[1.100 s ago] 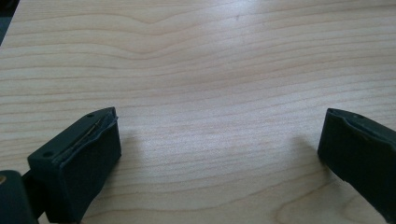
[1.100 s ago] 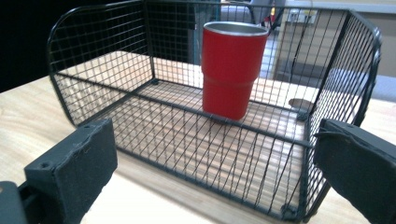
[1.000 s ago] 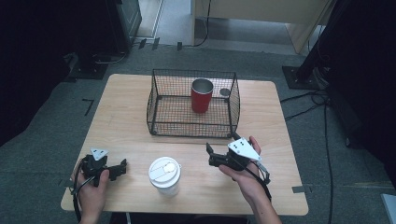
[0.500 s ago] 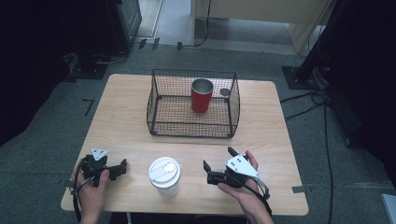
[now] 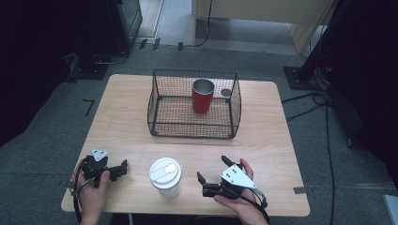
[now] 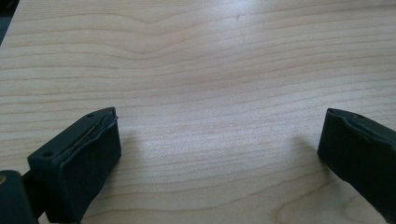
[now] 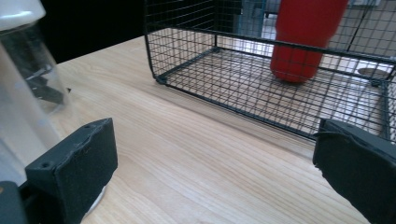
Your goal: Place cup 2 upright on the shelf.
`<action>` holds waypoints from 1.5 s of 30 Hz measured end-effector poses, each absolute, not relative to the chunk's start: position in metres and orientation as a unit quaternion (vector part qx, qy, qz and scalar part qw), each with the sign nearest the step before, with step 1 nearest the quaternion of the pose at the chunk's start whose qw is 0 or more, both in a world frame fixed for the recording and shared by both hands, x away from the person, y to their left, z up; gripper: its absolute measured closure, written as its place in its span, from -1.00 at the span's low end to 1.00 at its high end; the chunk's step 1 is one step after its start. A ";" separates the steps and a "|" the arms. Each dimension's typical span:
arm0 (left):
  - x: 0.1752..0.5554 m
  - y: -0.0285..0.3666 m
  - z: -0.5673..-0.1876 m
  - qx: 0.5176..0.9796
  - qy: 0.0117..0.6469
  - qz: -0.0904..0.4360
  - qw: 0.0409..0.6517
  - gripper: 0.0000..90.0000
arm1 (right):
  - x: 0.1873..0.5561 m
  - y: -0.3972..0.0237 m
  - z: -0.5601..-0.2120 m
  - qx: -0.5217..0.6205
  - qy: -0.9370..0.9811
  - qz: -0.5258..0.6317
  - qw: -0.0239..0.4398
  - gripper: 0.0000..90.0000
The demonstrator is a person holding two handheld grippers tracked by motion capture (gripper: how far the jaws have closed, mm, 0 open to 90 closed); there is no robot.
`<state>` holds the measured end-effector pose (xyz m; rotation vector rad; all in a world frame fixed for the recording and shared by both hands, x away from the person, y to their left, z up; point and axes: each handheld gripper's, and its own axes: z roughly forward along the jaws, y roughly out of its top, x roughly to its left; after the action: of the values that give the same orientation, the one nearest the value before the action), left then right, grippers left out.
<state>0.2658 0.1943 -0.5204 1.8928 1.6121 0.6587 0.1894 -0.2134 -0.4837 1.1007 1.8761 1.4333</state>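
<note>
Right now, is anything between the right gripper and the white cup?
No. In the high view, bare table separates the right gripper from the white cup.

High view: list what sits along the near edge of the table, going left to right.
left gripper → white lidded cup → right gripper

A lidded cup [image 5: 165, 176] stood on the table [image 5: 126, 112] between the left gripper [image 5: 121, 168] and right gripper [image 5: 212, 176]. Behind it sat a wire basket [image 5: 192, 104] with a tumbler [image 5: 202, 95] in it.
</note>
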 end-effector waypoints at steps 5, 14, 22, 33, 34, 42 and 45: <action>0.266 0.194 -0.520 0.706 0.602 0.246 0.281 -1.00 | 0.186 -0.207 -0.483 0.398 0.699 0.535 0.257 -1.00; 0.266 0.194 -0.520 0.706 0.602 0.246 0.281 -1.00 | 0.177 -0.189 -0.482 0.375 0.712 0.547 0.232 -1.00; 0.266 0.194 -0.520 0.706 0.602 0.246 0.281 -1.00 | 0.170 -0.172 -0.479 0.347 0.720 0.563 0.209 -1.00; 0.266 0.194 -0.520 0.706 0.602 0.246 0.281 -1.00 | 0.167 -0.152 -0.475 0.318 0.731 0.574 0.187 -1.00; 0.266 0.194 -0.520 0.706 0.602 0.246 0.281 -1.00 | 0.168 -0.151 -0.474 0.314 0.732 0.575 0.187 -1.00; 0.266 0.194 -0.520 0.706 0.602 0.246 0.281 -1.00 | 0.172 -0.137 -0.472 0.306 0.734 0.579 0.179 -0.99; 0.266 0.194 -0.520 0.706 0.602 0.246 0.281 -1.00 | 0.174 -0.131 -0.473 0.307 0.736 0.578 0.174 -0.96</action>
<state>0.2659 0.1943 -0.5204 1.8931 1.6121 0.6583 0.1742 -0.1313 -0.4731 0.8694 2.0862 1.6399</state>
